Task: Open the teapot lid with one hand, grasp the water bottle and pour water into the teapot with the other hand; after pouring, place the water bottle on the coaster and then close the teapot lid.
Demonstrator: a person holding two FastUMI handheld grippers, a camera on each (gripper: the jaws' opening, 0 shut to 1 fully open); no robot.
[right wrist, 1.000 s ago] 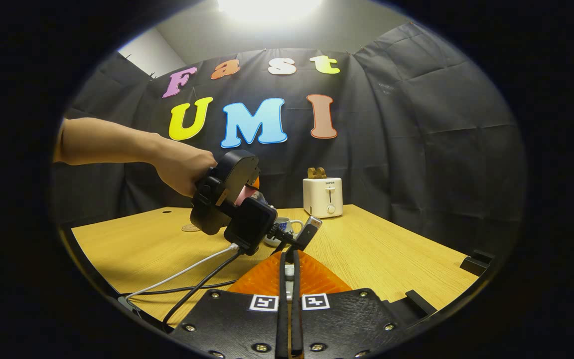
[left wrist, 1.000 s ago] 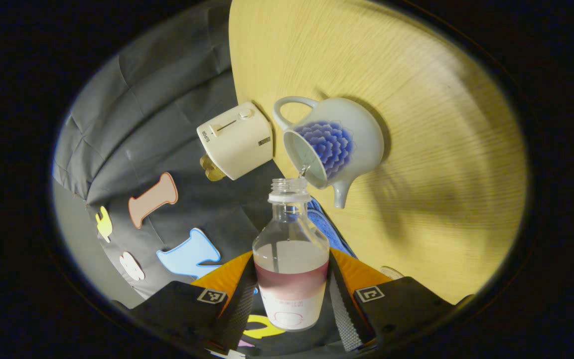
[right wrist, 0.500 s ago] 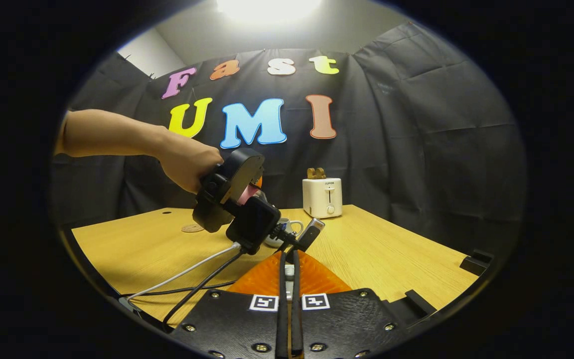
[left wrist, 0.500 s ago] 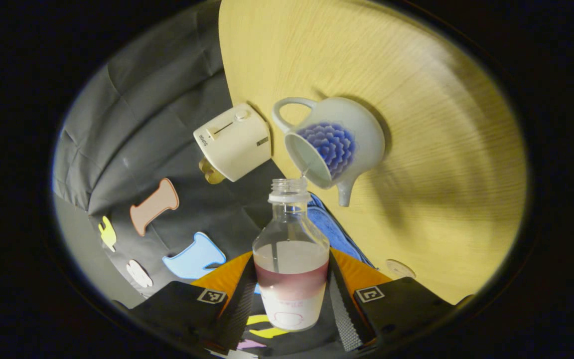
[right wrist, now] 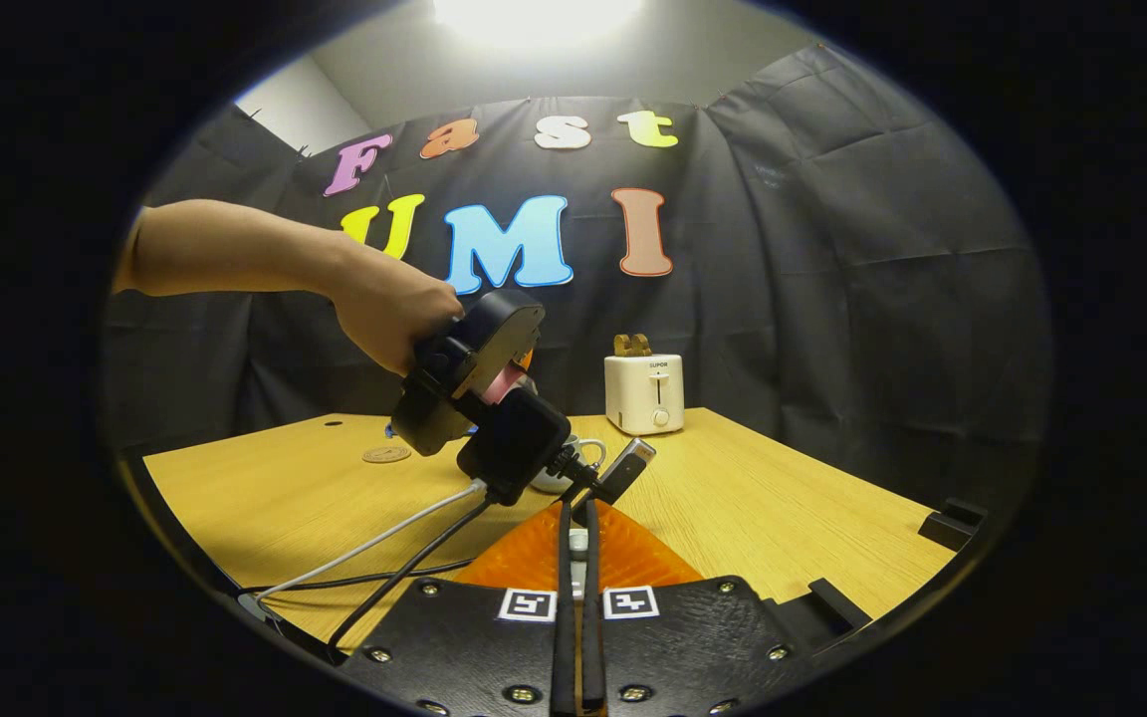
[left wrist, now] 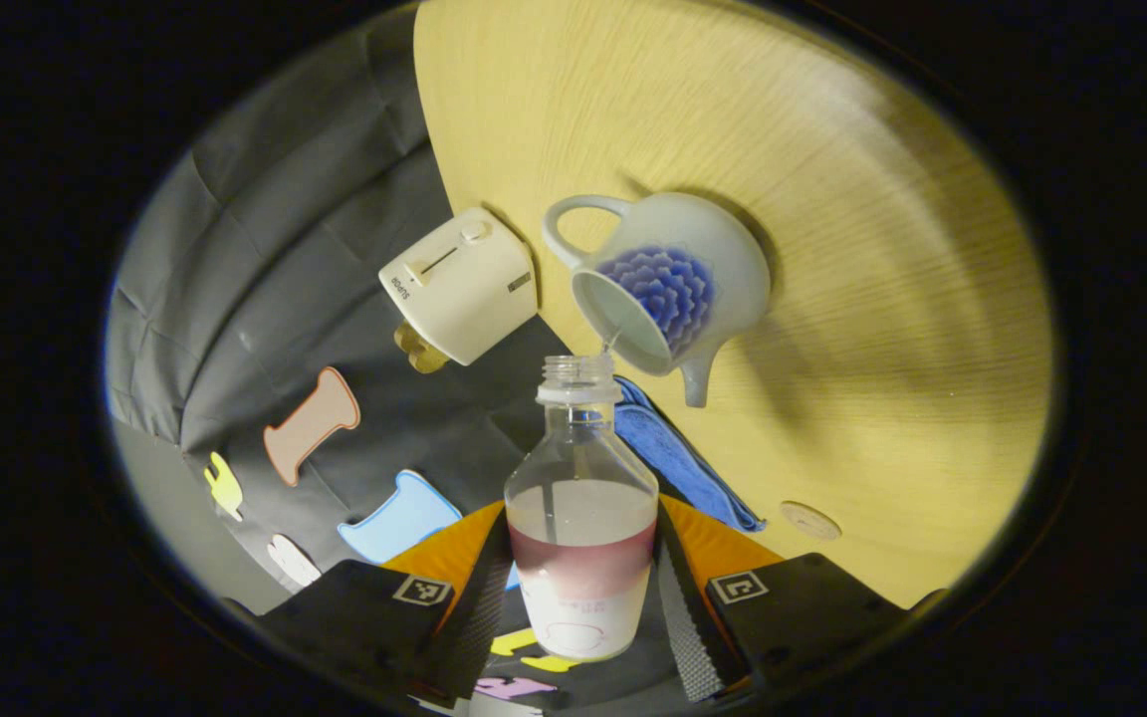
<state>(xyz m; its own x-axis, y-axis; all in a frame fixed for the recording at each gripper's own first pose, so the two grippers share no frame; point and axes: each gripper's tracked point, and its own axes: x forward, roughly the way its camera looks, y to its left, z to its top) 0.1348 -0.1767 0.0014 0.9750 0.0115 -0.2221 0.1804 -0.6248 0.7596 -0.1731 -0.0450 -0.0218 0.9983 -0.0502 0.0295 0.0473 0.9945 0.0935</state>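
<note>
Wooden worktop (left wrist: 882, 329) carries open teapot (left wrist: 673, 284). Left hand-held gripper (left wrist: 583, 588) clamped on tilted water bottle (left wrist: 581, 538), mid-body; slick, partly full, likely sloshes. Right hand-held gripper (right wrist: 573, 607) fingers together.

Left tool (left wrist: 581, 588) clamped and tilted; right tool (right wrist: 578, 558) fingers pressed together.

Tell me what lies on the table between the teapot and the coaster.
In the left gripper view, a folded blue cloth lies on the table between the teapot and the coaster.
</note>
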